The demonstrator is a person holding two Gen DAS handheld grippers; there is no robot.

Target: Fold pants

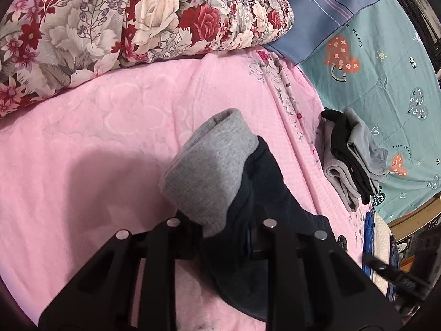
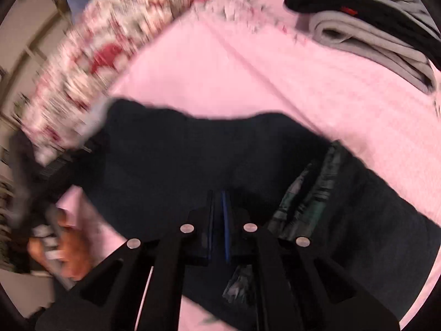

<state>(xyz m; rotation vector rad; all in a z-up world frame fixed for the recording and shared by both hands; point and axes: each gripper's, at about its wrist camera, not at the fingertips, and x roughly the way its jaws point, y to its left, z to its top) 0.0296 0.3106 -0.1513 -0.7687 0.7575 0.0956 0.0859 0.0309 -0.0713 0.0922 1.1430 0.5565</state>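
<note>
Dark navy pants (image 1: 264, 193) with a grey ribbed cuff (image 1: 209, 165) hang over the pink bedspread (image 1: 96, 138). My left gripper (image 1: 220, 237) is shut on the pants near the cuff and holds that end up. In the right wrist view the pants (image 2: 193, 151) spread across the bed, blurred by motion, with a plaid lining (image 2: 311, 193) showing. My right gripper (image 2: 219, 220) is shut on the pants fabric, jaws nearly together. The other gripper and a hand (image 2: 63, 248) show at the lower left.
A floral quilt roll (image 1: 124, 19) lies along the far side. A stack of folded grey and black clothes (image 1: 350, 151) sits at the right, also in the right wrist view (image 2: 372, 27). A teal sheet (image 1: 386, 69) and blue pillow (image 1: 325, 2) lie beyond.
</note>
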